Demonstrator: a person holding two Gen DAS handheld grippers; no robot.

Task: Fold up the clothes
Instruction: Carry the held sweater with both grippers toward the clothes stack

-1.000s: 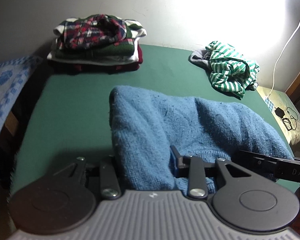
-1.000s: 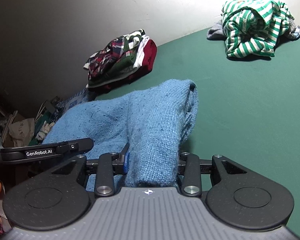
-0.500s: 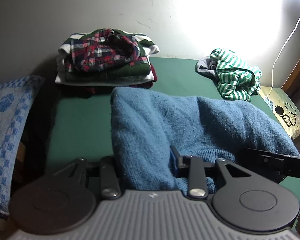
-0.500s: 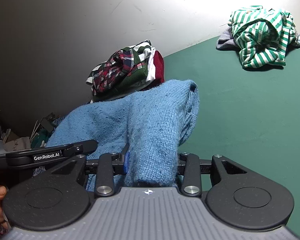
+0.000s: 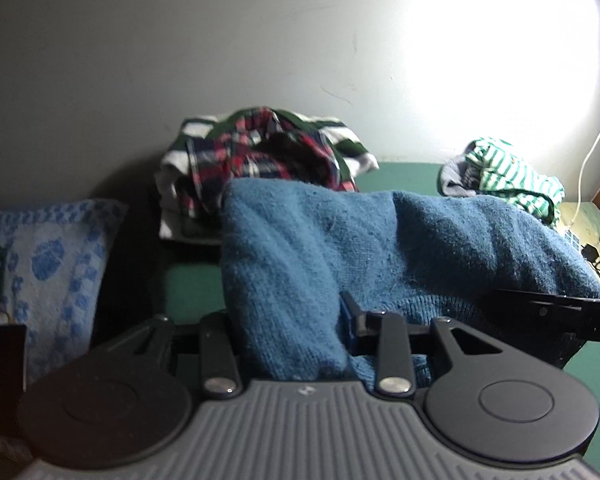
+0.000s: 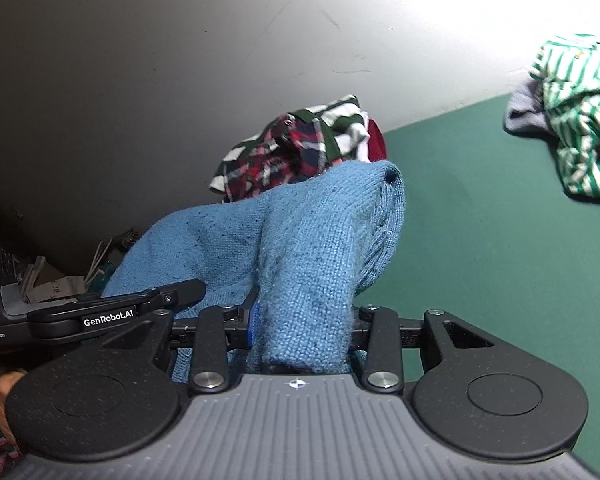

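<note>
A folded blue knit sweater (image 5: 340, 248) hangs between both grippers above the green bed cover (image 6: 480, 240). My left gripper (image 5: 288, 320) is shut on its left end, and thick wool fills the gap between the jaws. My right gripper (image 6: 304, 320) is shut on the sweater's (image 6: 320, 248) right end in the same way. Just behind the sweater, against the wall, sits the stack of folded clothes (image 5: 268, 152) topped by a red plaid shirt; the same stack (image 6: 296, 152) shows in the right wrist view. The left gripper's body (image 6: 116, 312) shows at the left of the right wrist view.
A crumpled green-and-white striped shirt (image 5: 512, 176) on a grey garment lies at the back right of the bed (image 6: 580, 112). A blue-patterned pillow (image 5: 48, 264) lies at the left. A side table with a cable and charger (image 5: 592, 240) stands at the right. A person's hand (image 6: 4, 388) shows bottom left.
Both grippers have lifted the sweater and carried it toward the wall; the stack of folded clothes is now close behind it, and the striped shirt has slid toward the right edge.
</note>
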